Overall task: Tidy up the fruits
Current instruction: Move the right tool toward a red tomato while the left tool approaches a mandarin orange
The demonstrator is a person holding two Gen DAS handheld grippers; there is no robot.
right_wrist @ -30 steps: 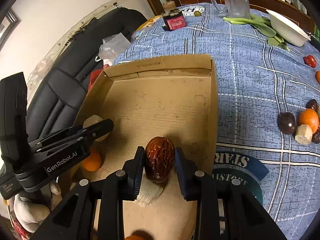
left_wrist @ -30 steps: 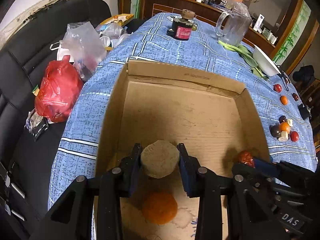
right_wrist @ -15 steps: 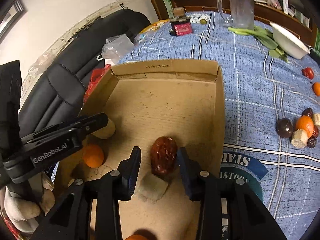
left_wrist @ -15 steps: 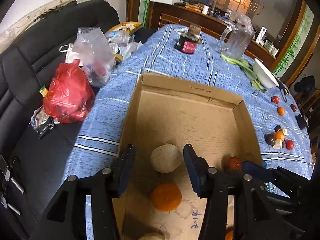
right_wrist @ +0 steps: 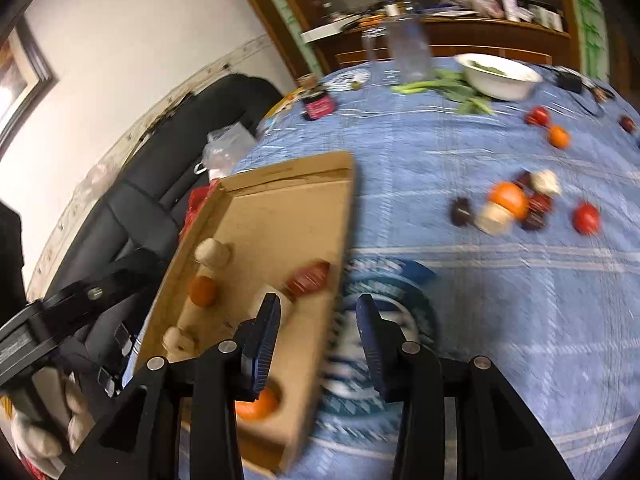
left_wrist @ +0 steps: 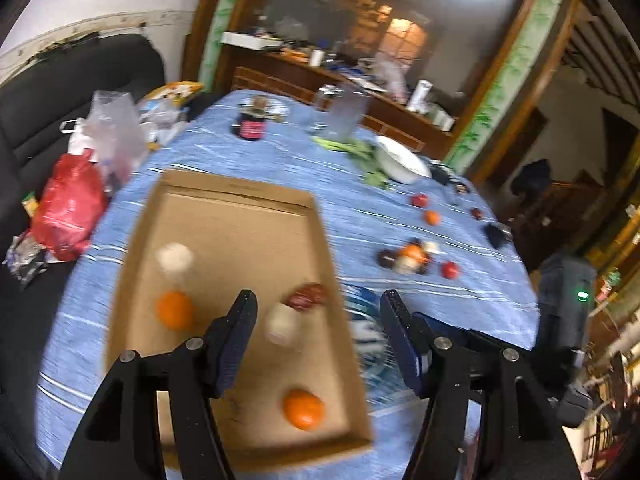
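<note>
Two black grippers, left (left_wrist: 318, 336) and right (right_wrist: 318, 336), hover with jaws apart, holding nothing. Near them, the shallow brown cardboard box (left_wrist: 240, 190) holds oranges, pale chunks and a dark red date (left_wrist: 306, 299).

Domestic dining room. Indicators: table with blue checked cloth (left_wrist: 256, 160), black sofa (left_wrist: 60, 92), cluttered wooden sideboard (left_wrist: 340, 84), white bowl (right_wrist: 500, 76), glass pitcher (right_wrist: 408, 52).
</note>
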